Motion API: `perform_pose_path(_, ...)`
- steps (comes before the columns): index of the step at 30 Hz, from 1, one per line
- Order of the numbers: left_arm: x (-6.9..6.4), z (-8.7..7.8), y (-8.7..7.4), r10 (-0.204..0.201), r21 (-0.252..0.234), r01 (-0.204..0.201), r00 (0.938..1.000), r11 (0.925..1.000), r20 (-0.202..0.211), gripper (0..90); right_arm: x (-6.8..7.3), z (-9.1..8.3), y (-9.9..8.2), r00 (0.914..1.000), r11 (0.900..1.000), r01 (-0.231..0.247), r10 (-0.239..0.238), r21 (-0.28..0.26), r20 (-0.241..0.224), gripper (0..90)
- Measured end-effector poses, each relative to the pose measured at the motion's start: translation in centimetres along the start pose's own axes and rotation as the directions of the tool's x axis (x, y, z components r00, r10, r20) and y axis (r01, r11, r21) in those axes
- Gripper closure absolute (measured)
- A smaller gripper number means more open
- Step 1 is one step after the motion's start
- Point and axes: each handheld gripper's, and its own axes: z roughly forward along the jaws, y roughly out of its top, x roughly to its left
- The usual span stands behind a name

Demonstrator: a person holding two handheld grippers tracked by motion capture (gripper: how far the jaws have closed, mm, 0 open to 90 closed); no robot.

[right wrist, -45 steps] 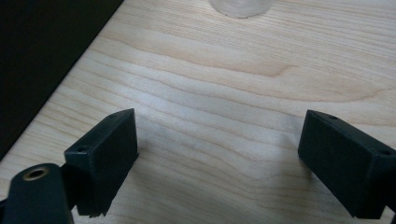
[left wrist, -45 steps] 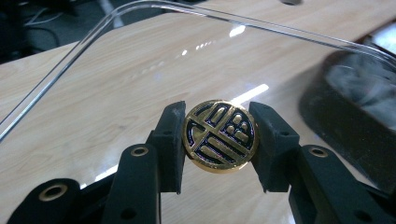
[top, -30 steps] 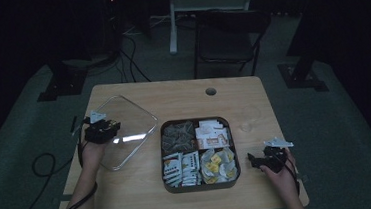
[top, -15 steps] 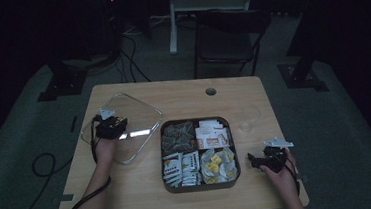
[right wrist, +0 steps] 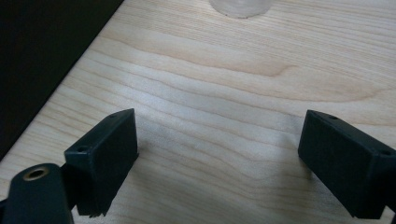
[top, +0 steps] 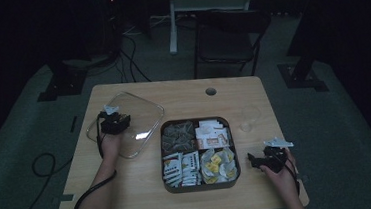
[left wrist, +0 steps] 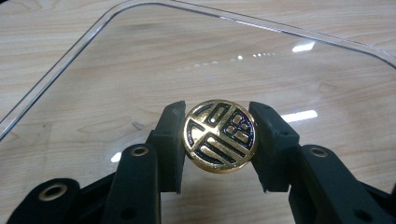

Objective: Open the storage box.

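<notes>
A clear square lid (top: 139,119) with a round gold knob (left wrist: 219,135) hangs low over the table, just left of the tray. My left gripper (left wrist: 218,145) is shut on that knob, one pad on each side; in the high view the left gripper (top: 115,124) sits over the lid's middle. The dark square tray (top: 200,187) has four compartments holding tea bags and sachets. My right gripper (top: 258,160) rests at the table's right front, right of the tray. In its own view the right gripper (right wrist: 219,154) is open, with bare wood between the jaws.
A small clear glass (top: 248,117) stands on the table behind my right gripper, its base at the top of the right gripper view (right wrist: 240,7). A cable hole (top: 211,91) lies near the far edge. A chair (top: 228,36) stands beyond the table.
My left gripper has carried the lid to the right, closer to the tray, and lowered it flatter over the table. The right gripper has kept still.
</notes>
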Motion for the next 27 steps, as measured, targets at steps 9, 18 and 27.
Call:
perform_pose_path(9, -0.1, 1.0, 0.2, 0.012, 0.017, -0.012, 0.9999, 0.9998, 0.000, 59.5, 0.0, 0.0, 0.0, 1.0000, 1.0000, 0.000, 0.000, 0.000, 0.000, 11.3)
perform_pose_path(18, -0.6, 2.0, 0.2, 0.036, 0.043, -0.036, 0.9993, 0.9984, 0.007, 59.5, 0.0, 0.0, 0.0, 1.0000, 1.0000, 0.000, 0.000, 0.000, 0.000, 11.3)
perform_pose_path(27, -0.6, 2.1, 0.4, 0.041, 0.086, -0.043, 0.9988, 0.9953, 0.029, 58.7, 0.0, 0.0, 0.0, 1.0000, 1.0000, 0.000, 0.000, 0.000, 0.000, 11.3)
